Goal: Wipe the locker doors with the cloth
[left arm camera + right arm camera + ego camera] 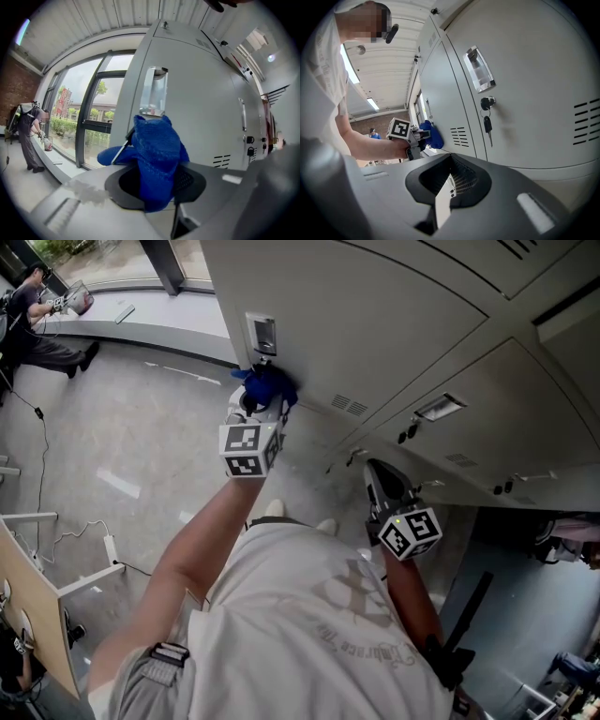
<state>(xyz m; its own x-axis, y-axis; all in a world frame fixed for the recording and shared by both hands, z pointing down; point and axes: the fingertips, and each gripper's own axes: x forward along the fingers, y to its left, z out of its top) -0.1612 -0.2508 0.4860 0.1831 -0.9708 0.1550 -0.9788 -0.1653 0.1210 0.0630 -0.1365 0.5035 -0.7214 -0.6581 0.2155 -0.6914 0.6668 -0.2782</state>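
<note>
The left gripper (255,416) is clamped on the blue cloth (267,386): in the left gripper view its jaws pinch a thick fold of the cloth (157,154), which bulges up and out past the tips and hides most of the gap. The bunched end of the cloth touches the grey locker door (375,324) just below the clear label holder (262,334), near the door's left edge, and the right gripper view shows the same contact from the side, with the cloth (431,134) against the metal beside a set of vent slots (459,136). The right gripper (449,187) hangs lower and off to the right, apart from the doors; its jaws are drawn together with no gap showing between them and nothing in them. It faces a neighbouring door (525,117) that carries its own label holder (479,69) and a lock (486,102) with a key (487,124) dangling from it. The lockers form a row of pale grey panels, each with a handle and small vents. Beneath them is a smooth grey floor (122,446). To the left, tall windows (93,108) look out on greenery, and another person (30,136) stands by the sill well away from the lockers. Strip lights (372,103) run along the ceiling.
</note>
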